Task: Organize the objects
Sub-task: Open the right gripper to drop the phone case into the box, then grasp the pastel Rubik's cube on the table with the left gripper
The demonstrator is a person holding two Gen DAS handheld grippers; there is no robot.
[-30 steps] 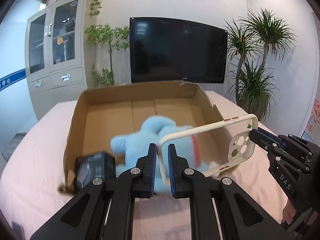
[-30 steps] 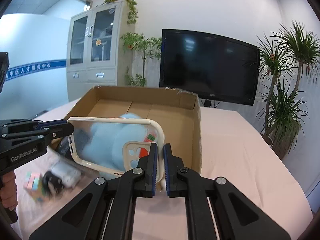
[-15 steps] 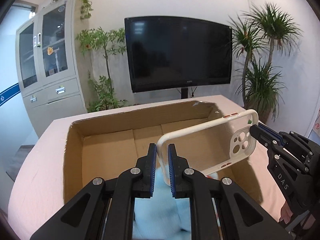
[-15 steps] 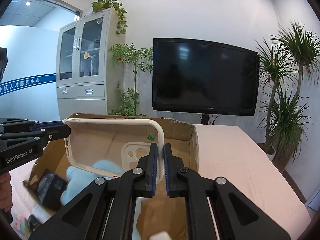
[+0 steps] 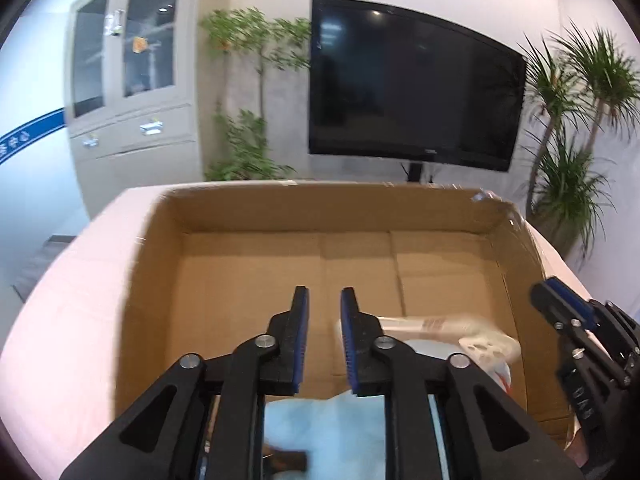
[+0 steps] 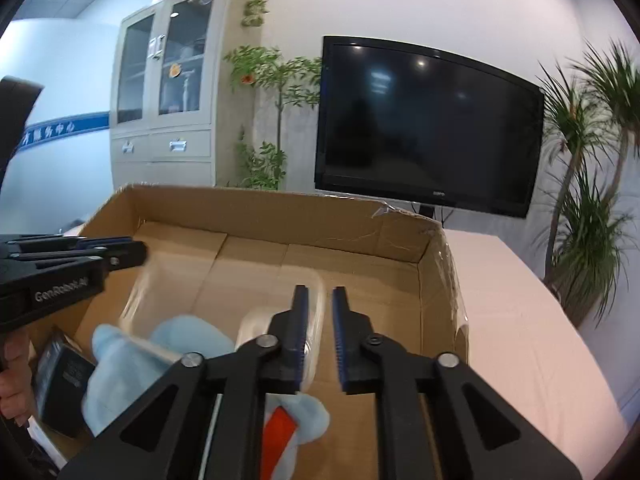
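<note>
At the far left of the right wrist view, a hand [image 6: 12,380] grips the handle of the left gripper [image 6: 120,250], whose black fingers reach out over the near left part of the open cardboard box [image 6: 280,208]. Seen from its own camera, the left gripper [image 5: 324,300] has its jaws parted by a narrow gap with nothing between them; they have just been opening. Low in the box at the near left lies a small black box [image 6: 64,376], and beside it a pale blue plush toy [image 6: 132,360] with an orange-red patch.

The clear phone case [image 5: 448,332] with its whitish rim lies inside the box, free of both grippers (blurred in both views, so its exact tilt is hard to read). It sits toward the near right of the box floor, partly over the plush toy [image 5: 340,420], just right of the left gripper's right finger; in the right wrist view the phone case [image 6: 256,320] shows behind the right gripper's left finger.

The right gripper [image 6: 320,304] also has its jaws slightly apart and empty, having just been opening. From the left it shows as a black and blue tip [image 5: 560,304] over the box's right wall.

The box rests on a pink-covered table [image 6: 520,320]. Beyond stand a grey cabinet [image 6: 168,92], a leafy plant [image 6: 272,80], a dark television [image 6: 428,128] and a spiky palm [image 6: 592,184] at far right
</note>
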